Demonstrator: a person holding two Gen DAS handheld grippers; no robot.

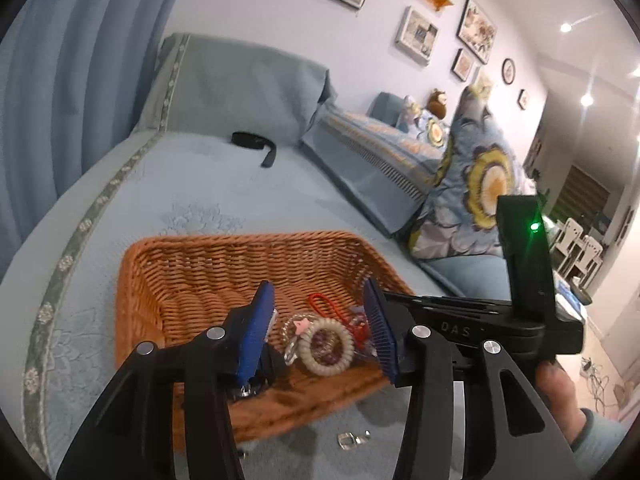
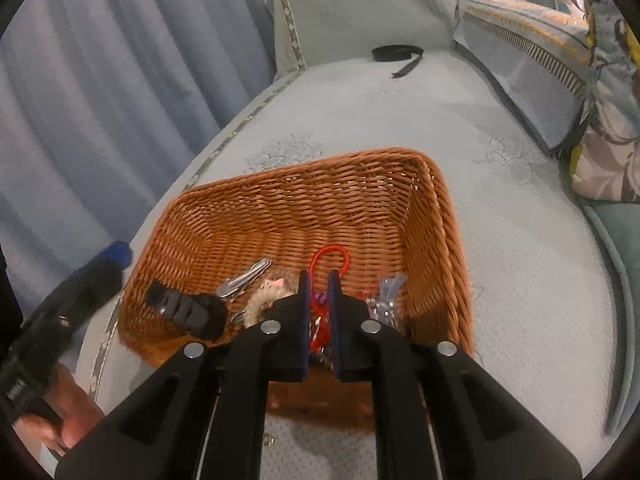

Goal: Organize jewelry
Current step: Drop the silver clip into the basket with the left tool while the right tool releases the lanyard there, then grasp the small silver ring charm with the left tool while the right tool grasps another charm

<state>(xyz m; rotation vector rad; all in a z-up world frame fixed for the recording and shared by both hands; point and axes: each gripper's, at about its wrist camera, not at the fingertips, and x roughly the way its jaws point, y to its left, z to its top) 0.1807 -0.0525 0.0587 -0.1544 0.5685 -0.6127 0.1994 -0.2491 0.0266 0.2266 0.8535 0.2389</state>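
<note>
A brown wicker basket (image 1: 192, 276) (image 2: 360, 200) sits on the pale blue sofa seat. It holds a beige coil hair tie (image 1: 328, 344), a red cord (image 2: 328, 256), a black clip (image 2: 184, 308), silver clips (image 2: 244, 278) and clear pieces (image 2: 384, 292). My left gripper (image 1: 320, 320) is open and empty above the basket's near side. My right gripper (image 2: 319, 312) hangs over the basket with its jaws nearly closed around a red piece (image 2: 318, 320). A small clear piece (image 1: 352, 438) lies on the seat outside the basket's near rim.
A black strap (image 1: 256, 142) (image 2: 396, 54) lies on the seat near the backrest. Patterned cushions (image 1: 472, 184) line the right side. Blue curtains (image 2: 100, 80) hang at the left, past the sofa edge.
</note>
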